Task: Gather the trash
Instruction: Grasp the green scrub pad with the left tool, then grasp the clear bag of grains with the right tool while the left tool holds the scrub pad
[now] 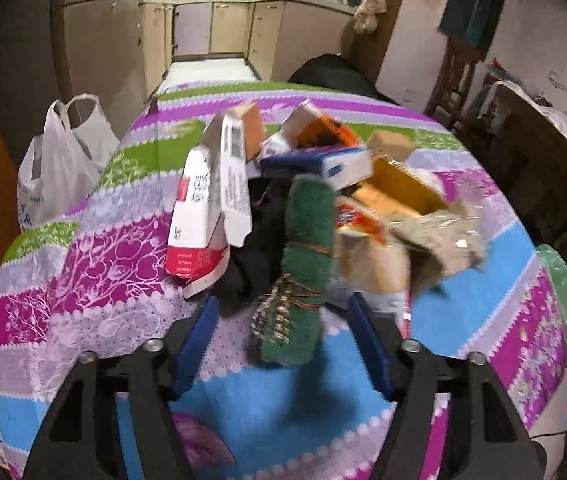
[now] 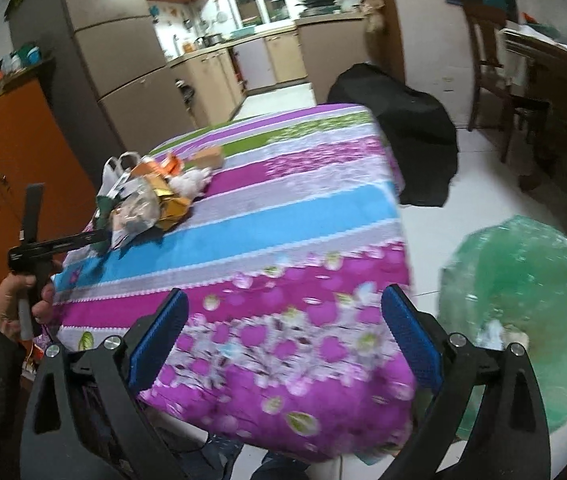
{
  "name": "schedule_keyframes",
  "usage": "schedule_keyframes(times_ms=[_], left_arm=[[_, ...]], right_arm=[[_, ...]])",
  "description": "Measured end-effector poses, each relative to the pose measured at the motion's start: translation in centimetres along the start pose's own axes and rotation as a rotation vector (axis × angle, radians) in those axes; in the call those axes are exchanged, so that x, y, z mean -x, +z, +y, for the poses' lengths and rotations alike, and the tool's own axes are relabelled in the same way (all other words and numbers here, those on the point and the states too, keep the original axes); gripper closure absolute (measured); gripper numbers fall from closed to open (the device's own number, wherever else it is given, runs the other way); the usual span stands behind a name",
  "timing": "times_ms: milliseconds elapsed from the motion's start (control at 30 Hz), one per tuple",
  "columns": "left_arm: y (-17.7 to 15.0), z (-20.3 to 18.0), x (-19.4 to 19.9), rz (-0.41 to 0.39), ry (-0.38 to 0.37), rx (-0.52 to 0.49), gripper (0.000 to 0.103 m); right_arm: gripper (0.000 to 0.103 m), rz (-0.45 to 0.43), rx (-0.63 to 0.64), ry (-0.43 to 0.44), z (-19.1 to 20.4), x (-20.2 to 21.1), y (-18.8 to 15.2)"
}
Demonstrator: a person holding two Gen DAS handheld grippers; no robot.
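I see the desk under a striped, flowered cloth of purple, blue, green and grey. Off its near right corner stands a bin lined with a green bag, mouth open, on the pale floor. A white plastic bag hangs at the desk's far left edge.

The trash pile sits near the middle of the desk in the left wrist view: a red and white carton tilted up on its end, a blue and white box and an orange box behind it, an open yellow box, crumpled clear wrapping, some black cloth. A rolled green cloth bound with string lies nearest me.

My left claw has its blue pads apart on either side of the green roll's near end; they do not press it. The view is blurred.

My right claw stands wide apart over the desk's near corner, nothing between the pads. The right view also shows a hand gripping the left tool's handle.
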State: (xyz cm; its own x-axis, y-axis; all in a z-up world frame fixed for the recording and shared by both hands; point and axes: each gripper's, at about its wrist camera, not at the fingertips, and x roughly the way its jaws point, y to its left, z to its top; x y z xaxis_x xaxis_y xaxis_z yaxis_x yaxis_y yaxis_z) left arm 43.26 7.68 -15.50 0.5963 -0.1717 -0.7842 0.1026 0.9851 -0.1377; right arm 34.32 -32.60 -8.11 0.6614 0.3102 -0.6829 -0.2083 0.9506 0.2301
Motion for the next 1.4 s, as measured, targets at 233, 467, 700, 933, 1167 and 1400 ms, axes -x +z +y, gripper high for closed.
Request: schedule_keyframes(times_ms=[233, 467, 700, 933, 1167, 1400], left_arm=[[0.3, 0.2, -1.0, -0.027, 0.0, 0.011, 0.069], [-1.3, 0.8, 0.9, -0.066, -0.033, 0.064, 0.082], [-2.2, 0.6, 2.6, -0.079, -0.084, 0.066, 0.083], [-2.6, 0.0, 2.6, -0.062, -0.113, 0.051, 0.083], [-3.4, 0.2, 3.2, -0.059, -0.151, 0.072, 0.083], [-4.3, 0.1, 4.0, -0.059, -0.166, 0.079, 0.083]], right_arm=[[0.01, 0.023, 0.082, 0.102, 5.2, -3.3, 1.2], [0.021, 0.042, 0.19, 0.209, 10.9, -7.8, 3.8], [0.021, 0.099, 0.289, 0.215, 15.4, -13.4, 5.8], [0.021, 0.136, 0.309, 0.18, 17.0, -16.4, 6.6], [0.021, 0.111, 0.362, 0.299, 16.8, -13.5, 4.4], [0.021, 0.186, 0.518, 0.288, 17.4, -14.1, 1.7]])
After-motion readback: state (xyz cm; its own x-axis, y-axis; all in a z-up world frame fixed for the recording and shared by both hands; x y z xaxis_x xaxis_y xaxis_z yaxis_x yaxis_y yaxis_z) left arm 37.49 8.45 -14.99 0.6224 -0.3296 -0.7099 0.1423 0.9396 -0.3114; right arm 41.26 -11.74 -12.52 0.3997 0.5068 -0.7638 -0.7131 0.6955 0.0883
